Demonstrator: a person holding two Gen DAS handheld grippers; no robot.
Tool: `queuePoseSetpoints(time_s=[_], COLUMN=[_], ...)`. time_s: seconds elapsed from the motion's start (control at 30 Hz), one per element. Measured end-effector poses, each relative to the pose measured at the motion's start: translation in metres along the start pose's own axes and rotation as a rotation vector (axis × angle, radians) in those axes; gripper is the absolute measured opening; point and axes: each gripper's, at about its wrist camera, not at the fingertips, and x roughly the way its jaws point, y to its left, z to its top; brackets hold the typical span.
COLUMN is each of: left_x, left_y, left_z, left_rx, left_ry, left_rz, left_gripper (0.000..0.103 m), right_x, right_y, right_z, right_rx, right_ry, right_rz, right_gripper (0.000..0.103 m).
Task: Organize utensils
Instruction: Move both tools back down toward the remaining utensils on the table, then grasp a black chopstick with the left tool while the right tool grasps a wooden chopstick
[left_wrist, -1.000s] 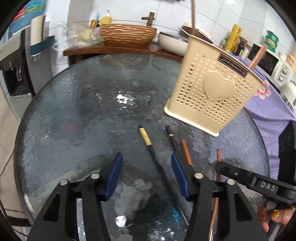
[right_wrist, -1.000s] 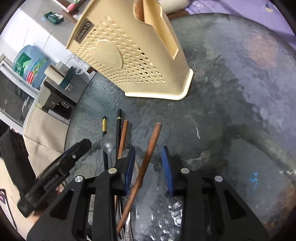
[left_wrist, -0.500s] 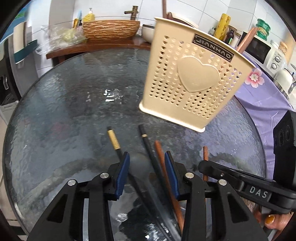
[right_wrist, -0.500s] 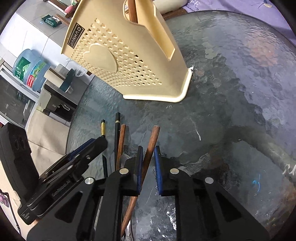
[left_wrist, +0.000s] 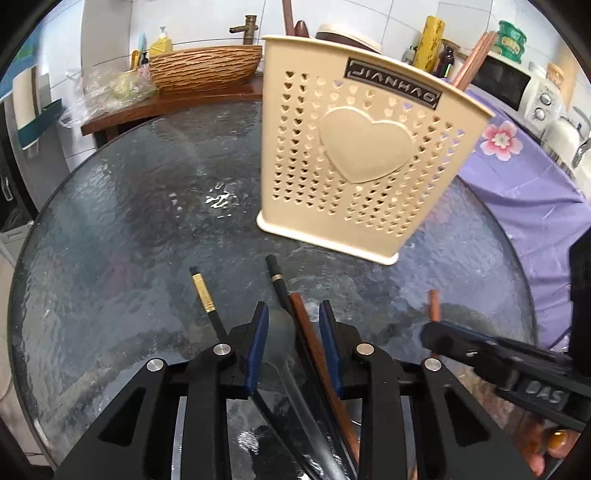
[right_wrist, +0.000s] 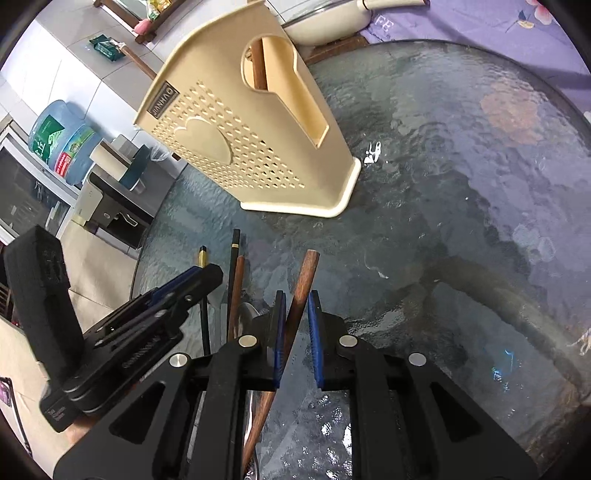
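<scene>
Chopsticks lie bunched at the near edge of the glass desk (left_wrist: 110, 229), and both tools have closed in on them over the last second. The right hand-held gripper (right_wrist: 295, 325), which a second ago stood open around a brown wooden chopstick (right_wrist: 301, 284), is now clamped on it, the stick running up between the blue pads with its tip pointing toward the holder. The left hand-held gripper (left_wrist: 291, 332) has slid sideways across the pile and its jaws are closing: between them sit a clear spoon (left_wrist: 279, 332), a black chopstick (left_wrist: 277, 284) and a reddish-brown chopstick (left_wrist: 306, 328), though the pads do not yet look pressed on any of them. A second black chopstick with a gold band (left_wrist: 203, 295) lies just outside the left pad. Farther off stands the beige utensil holder (left_wrist: 354, 162), upright on the desk with a few sticks already poking out of its top. Judging by this, the right side is ready to lift and carry its stick over, while the left risks pinching several pieces at once.
</scene>
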Motion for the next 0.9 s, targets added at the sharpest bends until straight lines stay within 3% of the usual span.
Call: queuePoseSetpoints(time_s=[0.17, 0.43, 0.83, 0.9], left_x=[0.005, 0.031, 0.044, 0.043], left_y=[0.020, 0.019, 0.004, 0.000], left_z=[0.011, 0.038, 0.026, 0.025], left_rx=[-0.072, -0.017, 0.054, 0.059], left_ry=[-0.005, 0.053, 0.096, 0.095], left_rz=[0.013, 0.056, 0.099, 0.100], left_gripper=[0.024, 0.024, 0.023, 0.014], right_x=[-0.002, 0.000, 0.004, 0.005], right_y=[0.000, 0.005, 0.007, 0.008], right_z=[-0.002, -0.002, 0.000, 0.001], right_rx=[0.004, -0.001, -0.012, -0.012], right_ry=[-0.003, -0.003, 0.006, 0.007], right_rz=[-0.004, -0.012, -0.016, -0.012], right_gripper=[0.013, 0.013, 0.013, 0.013])
